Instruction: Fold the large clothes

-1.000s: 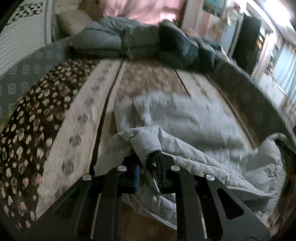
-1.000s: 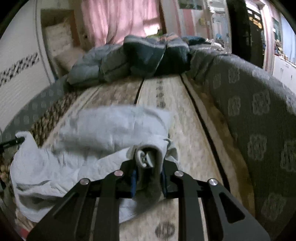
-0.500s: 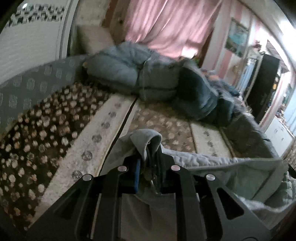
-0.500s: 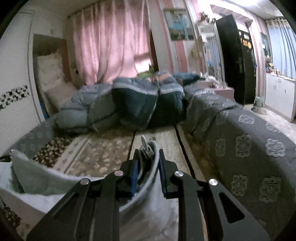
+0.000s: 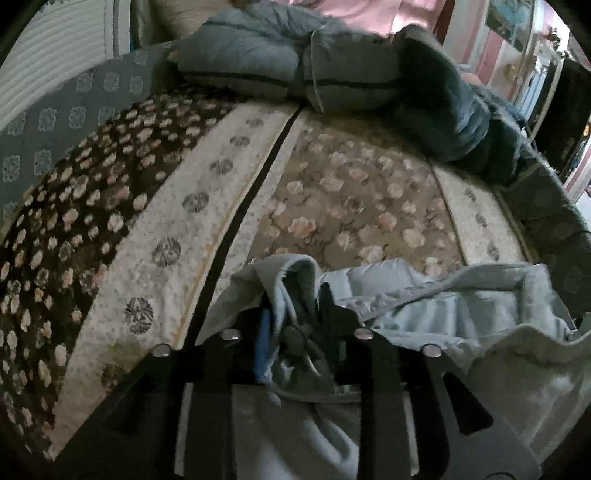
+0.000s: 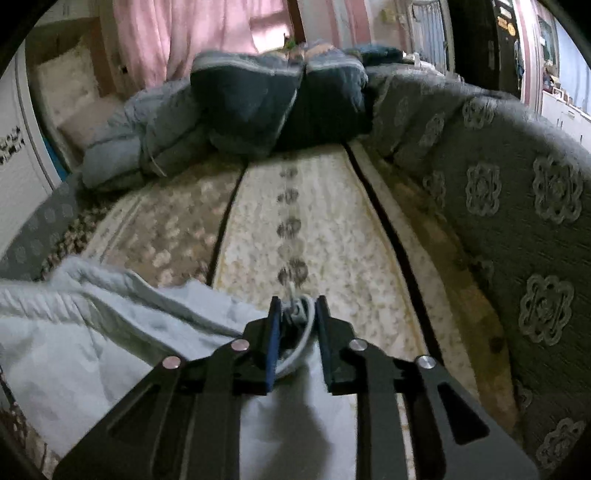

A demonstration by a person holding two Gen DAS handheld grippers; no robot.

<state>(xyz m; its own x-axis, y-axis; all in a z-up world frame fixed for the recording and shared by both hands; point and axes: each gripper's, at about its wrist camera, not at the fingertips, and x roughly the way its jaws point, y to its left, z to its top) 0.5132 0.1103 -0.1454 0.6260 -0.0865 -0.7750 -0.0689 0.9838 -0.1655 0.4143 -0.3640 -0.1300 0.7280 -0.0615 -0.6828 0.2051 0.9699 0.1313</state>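
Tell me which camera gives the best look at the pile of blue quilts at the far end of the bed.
The right wrist view: the blue quilts sit near the frame's centre, facing the camera, with the pink curtain behind them. In the left wrist view the same quilts are squeezed against the top edge, distorted and partly cut off.

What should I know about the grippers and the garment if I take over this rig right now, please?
Left gripper: shut on a bunched edge of the light grey garment.
Right gripper: shut on another edge of the same garment, by a zipper.
The garment hangs between both grippers, held above the patterned bed cover; folded quilts lie at the far end.
Done: both edges gripped.
Left: lay it flat, then fold; no finished fold shows yet.
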